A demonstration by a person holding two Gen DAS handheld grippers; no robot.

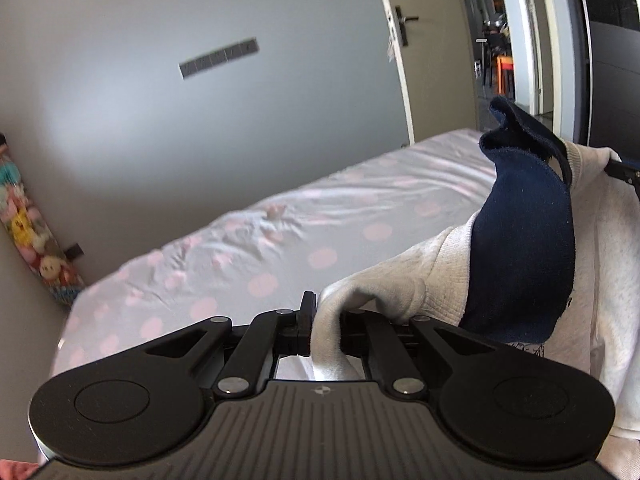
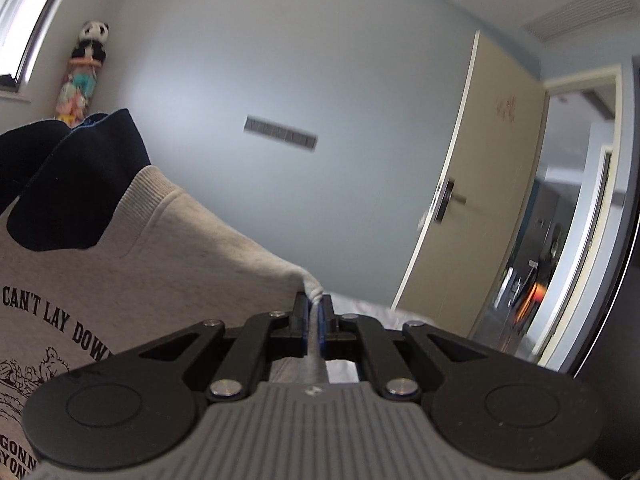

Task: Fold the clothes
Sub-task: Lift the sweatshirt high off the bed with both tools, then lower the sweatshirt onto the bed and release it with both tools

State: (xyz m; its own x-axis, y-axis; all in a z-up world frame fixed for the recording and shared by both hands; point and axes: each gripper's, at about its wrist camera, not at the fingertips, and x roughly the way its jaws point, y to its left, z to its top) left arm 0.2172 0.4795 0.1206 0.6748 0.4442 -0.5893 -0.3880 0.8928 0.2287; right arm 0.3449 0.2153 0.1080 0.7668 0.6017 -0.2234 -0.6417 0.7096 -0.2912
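One garment is in play, a pale grey sweatshirt with a navy hood lining, and two grippers hold it up between them. In the left wrist view the left gripper is clamped tight on a corner of the grey fabric, which bunches between the fingers and drapes over the right-hand linkage. From there the cloth rises toward 2 o'clock, where the navy hood flops over the grey body and blocks that side of the room. In the right wrist view the right gripper is pinched narrow on another corner of the sweatshirt, a small fold poking up just above its blue pads. The garment spreads away toward 9 o'clock, its printed black lettering facing the camera, the hood again at 10 o'clock.

Beyond the left gripper lies one bed, its sheet pale with pink dots and rumpled, reaching out toward 1 o'clock. At 9 o'clock a hanging column of soft toys leans in the corner. Further still stand a plain grey wall with one dark vent strip and one open door at 1 o'clock.
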